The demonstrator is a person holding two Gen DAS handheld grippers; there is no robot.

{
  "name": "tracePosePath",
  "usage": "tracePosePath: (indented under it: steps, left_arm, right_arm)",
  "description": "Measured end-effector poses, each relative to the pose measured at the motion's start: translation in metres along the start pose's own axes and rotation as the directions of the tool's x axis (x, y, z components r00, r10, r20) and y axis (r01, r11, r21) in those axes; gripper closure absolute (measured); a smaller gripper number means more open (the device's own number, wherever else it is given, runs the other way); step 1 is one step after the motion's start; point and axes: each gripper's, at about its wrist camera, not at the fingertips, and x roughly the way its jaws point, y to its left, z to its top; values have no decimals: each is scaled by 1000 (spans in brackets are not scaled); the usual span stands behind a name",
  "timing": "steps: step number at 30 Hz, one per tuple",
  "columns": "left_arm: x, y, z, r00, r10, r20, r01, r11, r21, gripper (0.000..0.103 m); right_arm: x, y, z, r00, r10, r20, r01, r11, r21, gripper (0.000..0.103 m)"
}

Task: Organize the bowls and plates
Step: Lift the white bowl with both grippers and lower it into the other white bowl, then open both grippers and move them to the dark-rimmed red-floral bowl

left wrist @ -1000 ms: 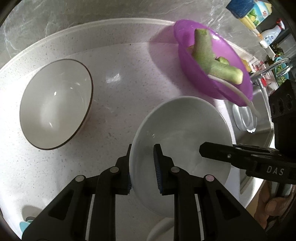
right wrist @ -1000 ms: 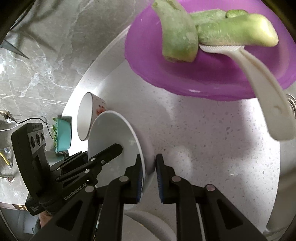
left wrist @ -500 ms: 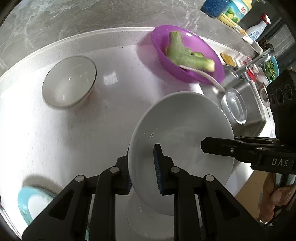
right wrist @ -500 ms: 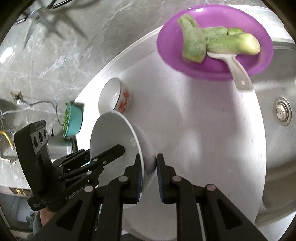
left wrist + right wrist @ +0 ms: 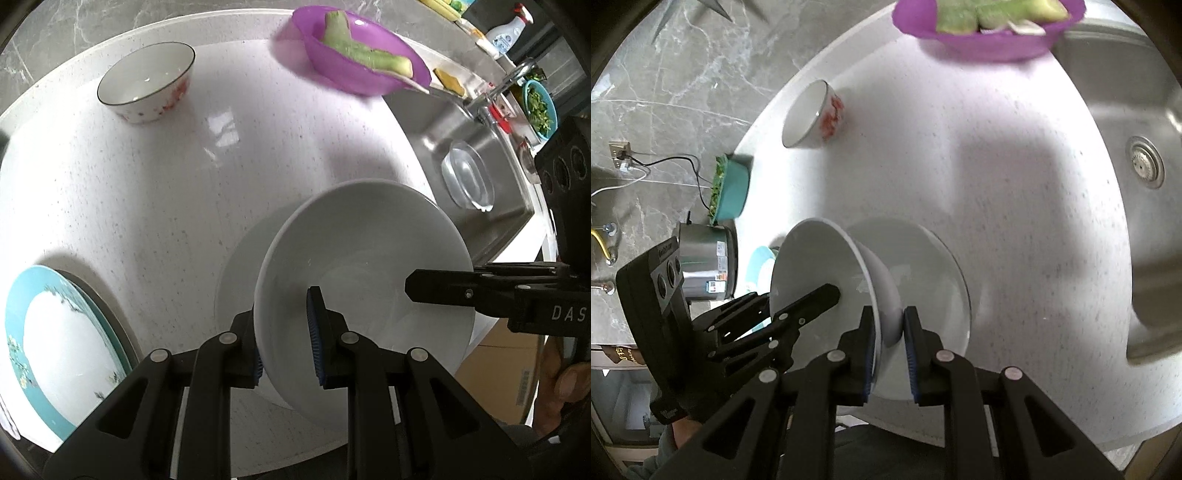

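Observation:
Both grippers hold one white bowl [image 5: 369,258] by opposite rims, tilted, just above a white plate [image 5: 236,280] near the counter's front edge. My left gripper [image 5: 286,332] is shut on the bowl's near rim. My right gripper [image 5: 890,332] is shut on the other rim of the bowl [image 5: 820,266], with the white plate [image 5: 934,273] under it. A small white bowl with red flowers [image 5: 147,83] stands at the back left; it also shows in the right wrist view [image 5: 812,114]. A teal-rimmed plate [image 5: 55,343] lies at the front left.
A purple bowl of green vegetable pieces [image 5: 362,62] stands at the back beside the steel sink [image 5: 443,147], which holds a clear glass dish [image 5: 467,175]. A teal bowl of greens [image 5: 729,190] and a steel pot [image 5: 705,262] stand left of the counter.
Both grippers have pulled back toward the counter's front edge with the white bowl, which now hangs over the white plate. The teal-rimmed plate has come further into view.

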Motion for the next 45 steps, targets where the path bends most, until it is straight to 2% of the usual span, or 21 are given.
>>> tracePosePath:
  steps: [11,20,29,38,42,45]
  left_arm:
    - [34,0,-7,999,28,-24,-27,1000,11,85]
    - [60,-3,6,998,54,-35,-53,998,23,84]
    - [66,-3,6,999,49,-22,-49,999,23,79]
    - [63,-2,3,1000,11,-9,-11,1000,19,77]
    - [64,-4,6,1000,-9,-6,9,999,40,69]
    - [65,-8,8,1000,0,-6,0,998,64,69]
  right_arm:
    - [24,-10,-5,999,-48,-12,48,999,-9,85]
    - [38,-9,-4,996,-88,-8,88,996,-28,85]
    - [44,-4,-6,991,-130,10,131,990,-56,85]
    - [45,0,-9,992,-123,11,123,991,-47,71]
    - [47,1,-9,991,-131,13,132,990,-41,67]
    - [48,5,-9,987,-162,23,163,985,-50,68]
